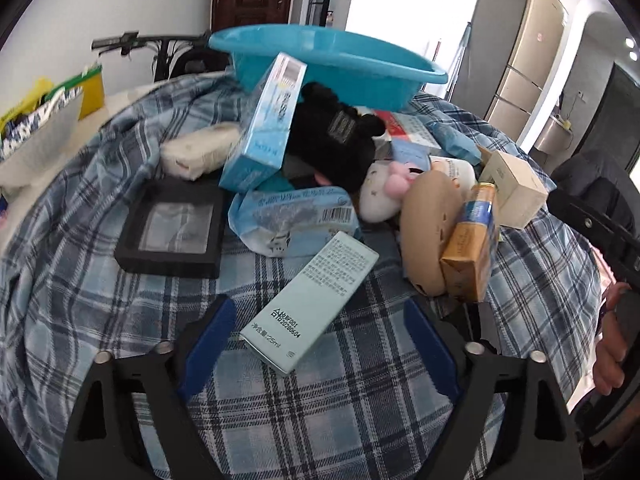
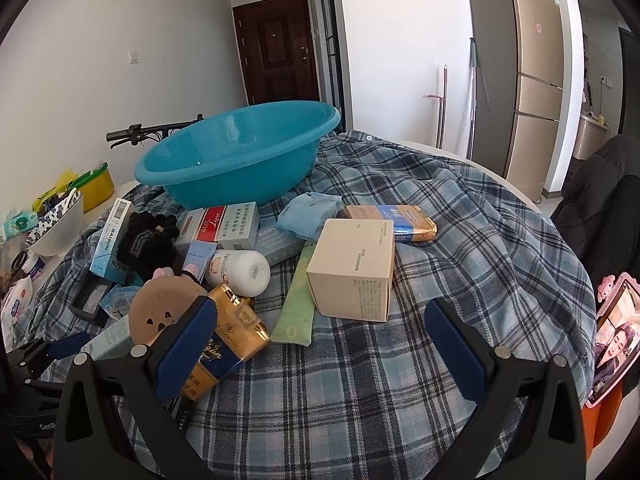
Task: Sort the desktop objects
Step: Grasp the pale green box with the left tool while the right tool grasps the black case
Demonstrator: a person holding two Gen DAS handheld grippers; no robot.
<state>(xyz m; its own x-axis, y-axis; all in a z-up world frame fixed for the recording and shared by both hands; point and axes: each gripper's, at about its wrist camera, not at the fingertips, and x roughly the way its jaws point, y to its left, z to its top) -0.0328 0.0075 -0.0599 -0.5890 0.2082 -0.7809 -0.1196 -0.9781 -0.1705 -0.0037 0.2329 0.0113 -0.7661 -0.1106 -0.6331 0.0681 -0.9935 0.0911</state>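
Note:
A heap of small things lies on a plaid cloth point(image 1: 320, 408) in front of a blue plastic basin point(image 1: 332, 66), also in the right wrist view point(image 2: 240, 160). My left gripper point(image 1: 318, 324) is open, its blue pads either side of the near end of a pale green carton point(image 1: 312, 300) that lies flat. My right gripper point(image 2: 320, 332) is open and empty; its left pad sits in front of a gold and blue cigarette pack point(image 2: 228, 340). A beige box point(image 2: 354, 268) lies just beyond it.
The heap holds a black plush toy point(image 1: 332, 136), a light blue RAISON box point(image 1: 264, 128), a black frame point(image 1: 172, 228), a tan round case point(image 1: 428, 232), a white bottle point(image 2: 240, 266). A phone point(image 2: 612, 336) stands right; bowls and a yellow tub point(image 2: 96, 186) left.

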